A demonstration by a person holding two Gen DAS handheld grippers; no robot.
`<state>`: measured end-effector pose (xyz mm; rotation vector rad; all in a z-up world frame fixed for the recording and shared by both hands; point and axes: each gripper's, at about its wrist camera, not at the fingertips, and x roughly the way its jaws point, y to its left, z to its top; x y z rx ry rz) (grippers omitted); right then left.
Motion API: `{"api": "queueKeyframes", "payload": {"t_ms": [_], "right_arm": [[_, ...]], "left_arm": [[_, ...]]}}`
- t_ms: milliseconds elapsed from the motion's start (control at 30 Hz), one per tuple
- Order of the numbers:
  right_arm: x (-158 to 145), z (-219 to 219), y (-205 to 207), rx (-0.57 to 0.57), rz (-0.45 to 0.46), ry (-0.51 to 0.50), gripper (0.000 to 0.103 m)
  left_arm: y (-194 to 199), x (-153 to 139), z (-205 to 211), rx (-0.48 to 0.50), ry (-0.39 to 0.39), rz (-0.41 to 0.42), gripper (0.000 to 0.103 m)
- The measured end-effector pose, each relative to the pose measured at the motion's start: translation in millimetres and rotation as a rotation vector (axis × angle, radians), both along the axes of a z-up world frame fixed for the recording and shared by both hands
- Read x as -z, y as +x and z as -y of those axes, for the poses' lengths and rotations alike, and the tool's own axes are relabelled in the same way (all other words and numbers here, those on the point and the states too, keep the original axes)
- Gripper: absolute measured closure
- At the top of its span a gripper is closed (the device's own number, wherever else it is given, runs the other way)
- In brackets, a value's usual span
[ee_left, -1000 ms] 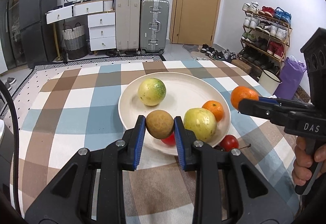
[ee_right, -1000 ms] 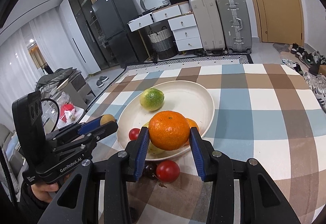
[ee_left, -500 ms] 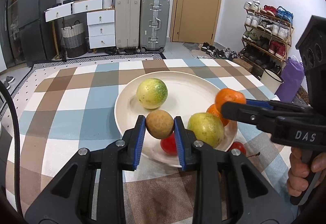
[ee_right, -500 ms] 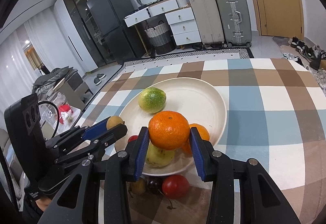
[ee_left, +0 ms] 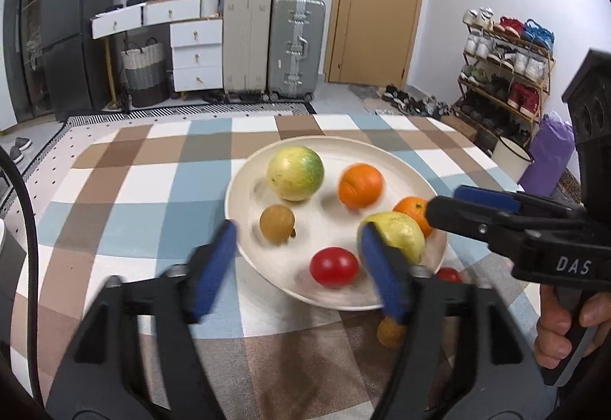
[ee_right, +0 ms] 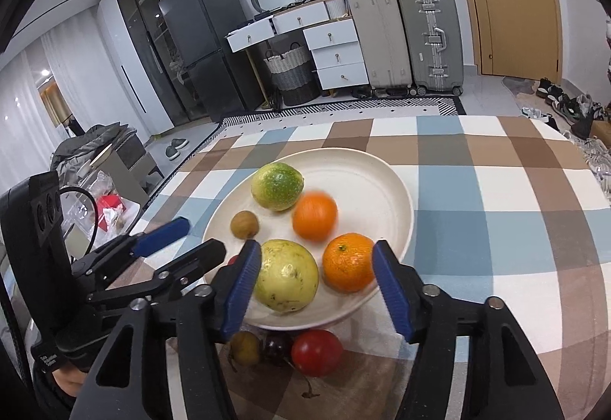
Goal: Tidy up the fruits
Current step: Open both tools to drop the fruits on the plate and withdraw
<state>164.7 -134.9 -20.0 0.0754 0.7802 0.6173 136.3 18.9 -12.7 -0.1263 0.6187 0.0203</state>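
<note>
A cream plate (ee_left: 385, 160) (ee_right: 385, 175) on the checked tablecloth holds a green-yellow fruit (ee_left: 294, 173) (ee_right: 277, 186), a small brown fruit (ee_left: 277, 223) (ee_right: 244, 224), a blurred orange (ee_left: 361, 185) (ee_right: 315, 215), a second orange (ee_left: 413, 210) (ee_right: 348, 262), a yellow fruit (ee_left: 397, 234) (ee_right: 286, 276) and a red tomato (ee_left: 334, 266). My left gripper (ee_left: 298, 271) (ee_right: 173, 242) is open and empty at the plate's near rim. My right gripper (ee_right: 317, 290) (ee_left: 450, 206) is open and empty over the plate's near edge.
On the cloth in front of the plate lie a red tomato (ee_right: 316, 352) (ee_left: 447, 274), a dark cherry (ee_right: 278, 348) and a small brown fruit (ee_right: 246, 346) (ee_left: 390, 332). The table's right edge (ee_right: 595, 160) is near. Suitcases, drawers and a shoe rack stand behind.
Both grippers have opened. The left let go of the small brown fruit and the right let go of the orange; both now lie on the plate, the orange blurred.
</note>
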Motion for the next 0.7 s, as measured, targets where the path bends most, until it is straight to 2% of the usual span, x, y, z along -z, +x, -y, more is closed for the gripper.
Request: {"api": "queueKeyframes", "payload": {"t_ms": [67, 100, 300, 533, 600, 700], "right_arm": [[-1, 6, -3, 0.008, 0.004, 0.004, 0.028], [-1, 8, -4, 0.008, 0.002, 0.007, 0.022], [0, 22, -13, 0.015, 0.006, -0.013, 0.005], [3, 38, -28, -0.003, 0.005, 0.002, 0.001], [2, 41, -32, -0.007, 0.014, 0.004, 0.001], [2, 44, -39, -0.02, 0.021, 0.005, 0.001]], "left_arm": [[-5, -1, -1, -0.004, -0.001, 0.009, 0.023], [-6, -1, -2, -0.007, 0.001, 0.009, 0.023], [-18, -2, -3, -0.025, 0.01, 0.001, 0.02], [-40, -6, 1, -0.027, -0.001, 0.015, 0.011], [-46, -7, 2, -0.028, -0.006, 0.023, 0.002], [-54, -11, 8, -0.016, -0.003, 0.036, 0.001]]}}
